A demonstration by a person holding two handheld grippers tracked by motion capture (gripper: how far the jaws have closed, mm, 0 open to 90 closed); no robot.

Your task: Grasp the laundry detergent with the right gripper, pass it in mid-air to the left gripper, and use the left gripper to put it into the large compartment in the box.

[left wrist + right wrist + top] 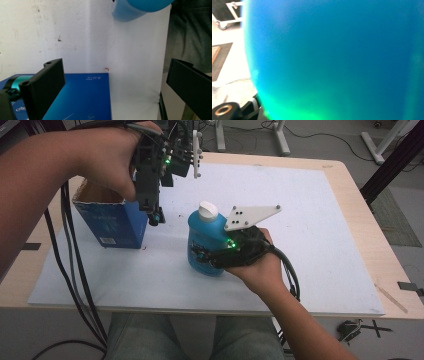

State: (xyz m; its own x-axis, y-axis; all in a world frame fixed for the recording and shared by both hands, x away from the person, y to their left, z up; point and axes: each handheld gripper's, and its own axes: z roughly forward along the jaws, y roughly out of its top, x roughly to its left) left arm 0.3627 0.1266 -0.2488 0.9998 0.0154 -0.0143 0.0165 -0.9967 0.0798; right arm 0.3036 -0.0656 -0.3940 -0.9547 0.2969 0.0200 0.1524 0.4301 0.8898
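Note:
A blue bottle (pixel 205 237) with a white cap (pixel 208 210) stands upright mid-table on the white mat (pixel 310 230). My right gripper (pixel 202 256) comes in from the right and is shut on the bottle's lower body; in the right gripper view the bottle's blue wall (pixel 337 60) sits right against the camera. An open-topped blue carton (pixel 112 222) stands to the left. My left gripper (pixel 155 216) hangs pointing down beside the carton's right edge. In its own view the left gripper (pixel 116 67) stands open with nothing between its jaws, the carton (pixel 85 100) under the left jaw and the bottle (pixel 135 8) beyond.
The mat lies on a wooden table (pixel 360 205) with bare mat to the right and at the back. Black cables (pixel 70 265) trail down over the table's left front edge. Stand legs and a dark floor mat (pixel 397 217) lie beyond the table.

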